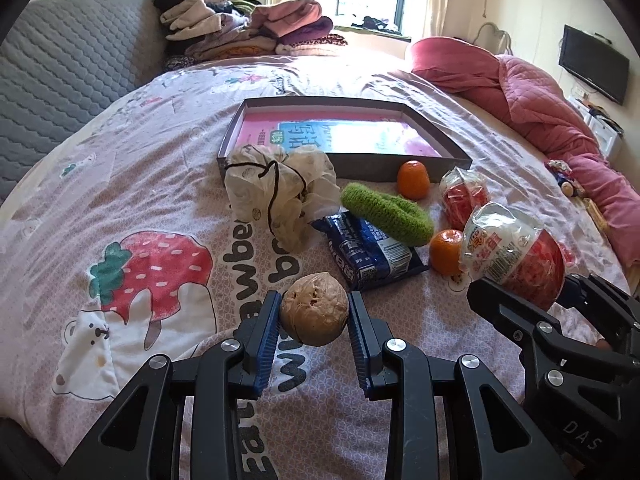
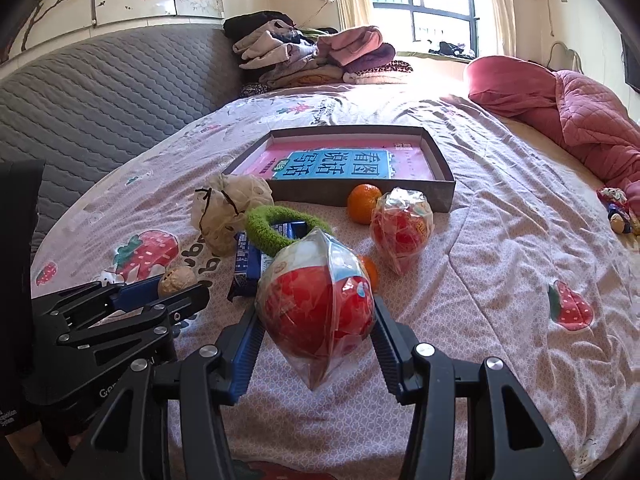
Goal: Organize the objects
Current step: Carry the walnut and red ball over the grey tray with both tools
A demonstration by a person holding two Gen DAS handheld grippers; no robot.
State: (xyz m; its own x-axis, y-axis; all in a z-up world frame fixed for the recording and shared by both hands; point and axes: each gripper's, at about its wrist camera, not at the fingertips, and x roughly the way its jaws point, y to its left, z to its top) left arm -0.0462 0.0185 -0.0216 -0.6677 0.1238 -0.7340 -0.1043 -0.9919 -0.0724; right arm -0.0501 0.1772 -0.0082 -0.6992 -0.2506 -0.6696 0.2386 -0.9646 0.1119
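Note:
My left gripper (image 1: 314, 312) is shut on a brown walnut (image 1: 314, 309), lifted just above the bedsheet. My right gripper (image 2: 316, 316) is shut on a clear bag of red snacks (image 2: 316, 308), held off the bed; the same bag (image 1: 516, 252) shows at the right of the left wrist view. Ahead lies a shallow grey box (image 1: 352, 166) with a pink and blue book inside. In front of it sit a cream drawstring pouch (image 1: 276, 188), a green knitted ring (image 1: 386, 208), a blue packet (image 1: 368, 254), two oranges (image 1: 413, 179) (image 1: 446, 251) and a second snack bag (image 1: 464, 196).
A pile of folded clothes (image 1: 248, 28) lies at the far side of the bed. A pink quilt (image 1: 532, 96) runs along the right. A grey padded headboard (image 1: 72, 68) rises on the left. A small toy (image 2: 618, 212) lies by the quilt.

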